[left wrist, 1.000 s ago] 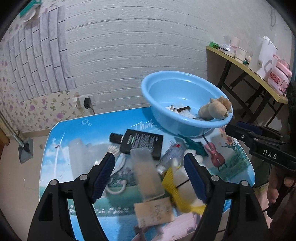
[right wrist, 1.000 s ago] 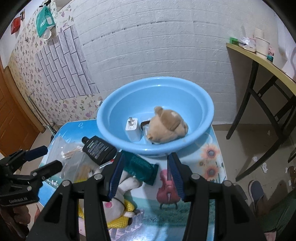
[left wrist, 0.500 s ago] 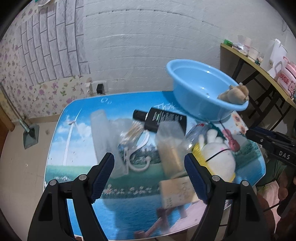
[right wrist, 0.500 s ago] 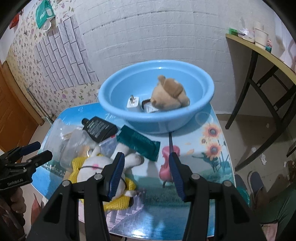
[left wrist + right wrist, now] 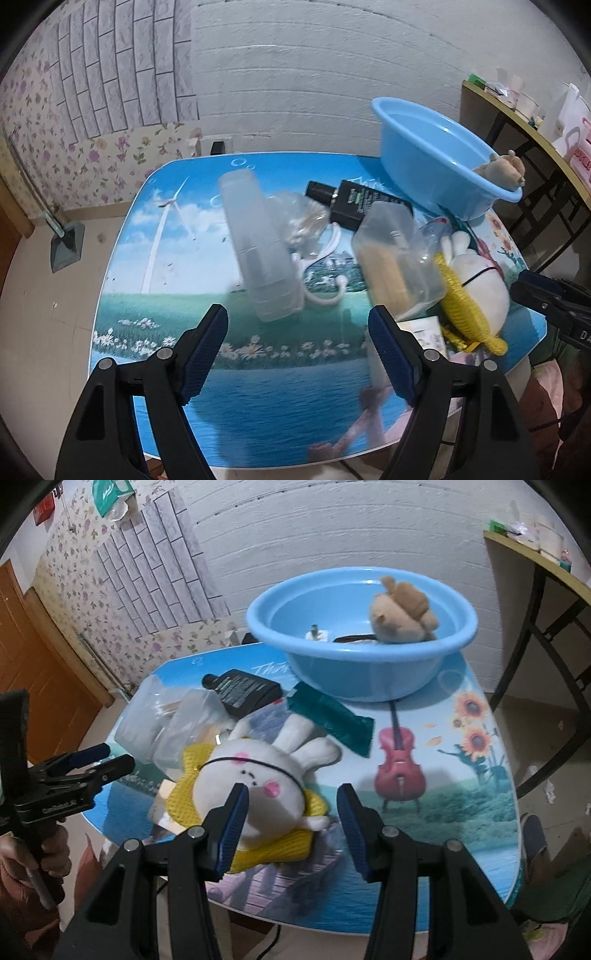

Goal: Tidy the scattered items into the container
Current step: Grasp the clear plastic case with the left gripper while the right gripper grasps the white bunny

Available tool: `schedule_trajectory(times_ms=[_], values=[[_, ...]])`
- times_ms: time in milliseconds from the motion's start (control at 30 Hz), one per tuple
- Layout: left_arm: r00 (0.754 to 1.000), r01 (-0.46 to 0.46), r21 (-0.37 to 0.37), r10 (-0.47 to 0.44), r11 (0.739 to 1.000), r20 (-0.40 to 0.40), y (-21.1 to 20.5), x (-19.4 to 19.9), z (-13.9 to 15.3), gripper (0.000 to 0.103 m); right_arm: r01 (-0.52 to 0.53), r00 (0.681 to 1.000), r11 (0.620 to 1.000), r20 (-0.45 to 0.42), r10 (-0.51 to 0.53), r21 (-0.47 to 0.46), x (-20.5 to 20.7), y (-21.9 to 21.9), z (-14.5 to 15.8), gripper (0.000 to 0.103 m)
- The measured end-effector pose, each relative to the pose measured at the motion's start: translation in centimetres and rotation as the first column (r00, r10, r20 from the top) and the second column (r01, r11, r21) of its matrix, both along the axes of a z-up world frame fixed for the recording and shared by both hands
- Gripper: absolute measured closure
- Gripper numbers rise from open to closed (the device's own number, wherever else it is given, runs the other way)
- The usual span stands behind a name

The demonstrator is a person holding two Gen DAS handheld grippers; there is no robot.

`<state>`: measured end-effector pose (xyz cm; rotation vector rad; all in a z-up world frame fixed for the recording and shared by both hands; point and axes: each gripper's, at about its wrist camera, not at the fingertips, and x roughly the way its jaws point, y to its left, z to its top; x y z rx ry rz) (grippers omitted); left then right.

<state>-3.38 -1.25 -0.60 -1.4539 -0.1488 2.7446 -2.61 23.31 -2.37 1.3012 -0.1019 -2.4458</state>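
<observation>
- Small room, white brick-pattern wall, floral wallpaper low on the left, wooden door at far left; a side table [image 5: 524, 550] with cups and clutter stands at the right.
- Low table [image 5: 454, 790] with a printed landscape top (windmill, sunflowers, red cello) carries everything.
- Blue basin [image 5: 369, 672] sits at the far right of the table. Inside: a brown plush toy [image 5: 402, 614] leaning on the right wall, a white charger plug [image 5: 316, 634] on the floor, and a dark flat item just beside the plug, mostly hidden by the rim.
- Scattered items still lie on the table, near side of the basin, bunched together.
- Black bottle [image 5: 243, 692] lies flat, just left of the basin.
- Dark green tube [image 5: 330, 720] lies flat, its far end close under the basin's wall.
- White bunny plush [image 5: 258, 775] lies on a yellow knit piece [image 5: 273, 849], nearest the table's front edge.
- Clear tall plastic box [image 5: 260, 251] lies flat at the left of the pile; it looks empty, blurred.
- Clear plastic box [image 5: 397, 262] with tan contents sits between the tall box and the bunny.
- Clear bag [image 5: 301, 221] of pale sticks and a white plastic hook [image 5: 325, 273] lie between the two boxes.
- Left gripper [image 5: 297, 343] hangs over the near table, jaws wide, nothing between them.
- Right gripper [image 5: 293, 825] is just above the bunny, jaws narrow and opening; the bunny's body shows between them, pads not pressing.
</observation>
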Motion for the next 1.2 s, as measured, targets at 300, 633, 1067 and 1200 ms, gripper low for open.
schedule_trajectory(times_ms=[300, 633, 1067, 1200], values=[[0.999, -0.049, 0.022, 0.049, 0.999, -0.013, -2.4, -1.1, 0.0, 0.024, -0.005, 1.000, 1.000, 0.002, 0.005, -0.024, -0.4, -1.1, -0.5, 0.029], [0.999, -0.048, 0.044, 0.049, 0.998, -0.013, -2.9, -3.7, -1.5, 0.025, -0.030, 0.999, 0.999, 0.020, 0.031, -0.020, -1.2, -2.6, -1.0, 0.026], [0.999, -0.048, 0.045, 0.049, 0.998, -0.020, -3.4, -4.3, -2.2, 0.068, -0.085, 0.996, 0.996, 0.025, 0.085, 0.025, -1.1, -4.1, -2.0, 0.026], [0.997, -0.064, 0.037, 0.065, 0.997, -0.027, -4.0, -3.1, -1.7, 0.072, -0.086, 0.996, 0.996, 0.021, 0.086, -0.013, -0.9, -3.2, -1.9, 0.040]])
